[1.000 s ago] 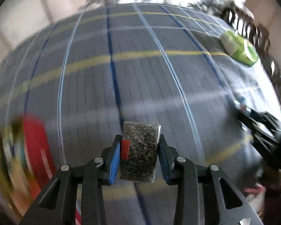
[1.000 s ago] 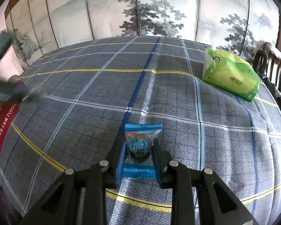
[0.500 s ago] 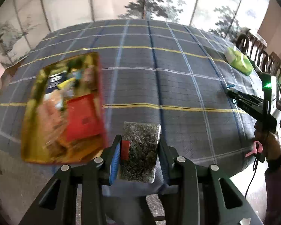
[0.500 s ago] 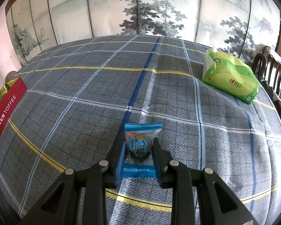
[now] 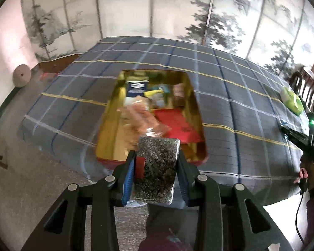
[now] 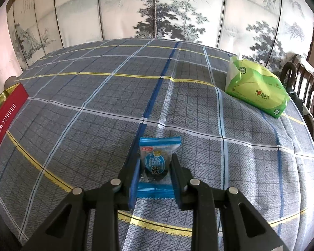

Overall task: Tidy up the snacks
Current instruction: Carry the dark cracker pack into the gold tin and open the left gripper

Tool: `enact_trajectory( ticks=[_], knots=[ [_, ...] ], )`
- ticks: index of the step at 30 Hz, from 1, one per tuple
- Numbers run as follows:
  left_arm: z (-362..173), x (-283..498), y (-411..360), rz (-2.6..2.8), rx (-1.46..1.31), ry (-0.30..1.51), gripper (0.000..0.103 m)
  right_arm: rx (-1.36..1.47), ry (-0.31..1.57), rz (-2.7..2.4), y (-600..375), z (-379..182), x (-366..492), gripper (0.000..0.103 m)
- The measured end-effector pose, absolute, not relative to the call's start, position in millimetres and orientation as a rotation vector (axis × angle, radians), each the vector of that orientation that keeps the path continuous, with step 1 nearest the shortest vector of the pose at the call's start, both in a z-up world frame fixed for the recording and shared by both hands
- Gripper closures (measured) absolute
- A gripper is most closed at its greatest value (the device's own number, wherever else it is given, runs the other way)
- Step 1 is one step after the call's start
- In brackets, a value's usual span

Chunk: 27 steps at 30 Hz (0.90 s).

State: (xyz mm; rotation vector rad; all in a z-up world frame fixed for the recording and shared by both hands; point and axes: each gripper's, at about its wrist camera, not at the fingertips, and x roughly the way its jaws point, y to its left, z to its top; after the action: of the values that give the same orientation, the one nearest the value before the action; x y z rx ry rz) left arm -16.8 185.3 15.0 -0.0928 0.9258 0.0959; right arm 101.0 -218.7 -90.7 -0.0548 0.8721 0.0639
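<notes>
While the left gripper pinches a speckled packet, the right gripper clamps a blue candy.

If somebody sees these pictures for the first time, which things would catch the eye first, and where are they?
Probably the open gold tin full of mixed snacks, at the table's near-left edge, with the dark speckled packet held in the left gripper just before it. Next, the blue wrapped snack in the right gripper, and the bright green tissue pack far right.

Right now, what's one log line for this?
left gripper: shut on dark packet | right gripper: shut on blue candy | tin: open
</notes>
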Motion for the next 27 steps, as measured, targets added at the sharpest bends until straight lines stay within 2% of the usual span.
enact_trajectory(
  ticks=[11, 27],
  knots=[
    [19, -2, 204, 0.109, -0.088, 0.877, 0.069, -0.064, 0.872, 0.059, -216, -91, 100, 0.076],
    [6, 69, 197, 0.078, -0.035, 0.856, 0.069, -0.076, 0.87, 0.052, -218, -89, 99, 0.076]
  ],
)
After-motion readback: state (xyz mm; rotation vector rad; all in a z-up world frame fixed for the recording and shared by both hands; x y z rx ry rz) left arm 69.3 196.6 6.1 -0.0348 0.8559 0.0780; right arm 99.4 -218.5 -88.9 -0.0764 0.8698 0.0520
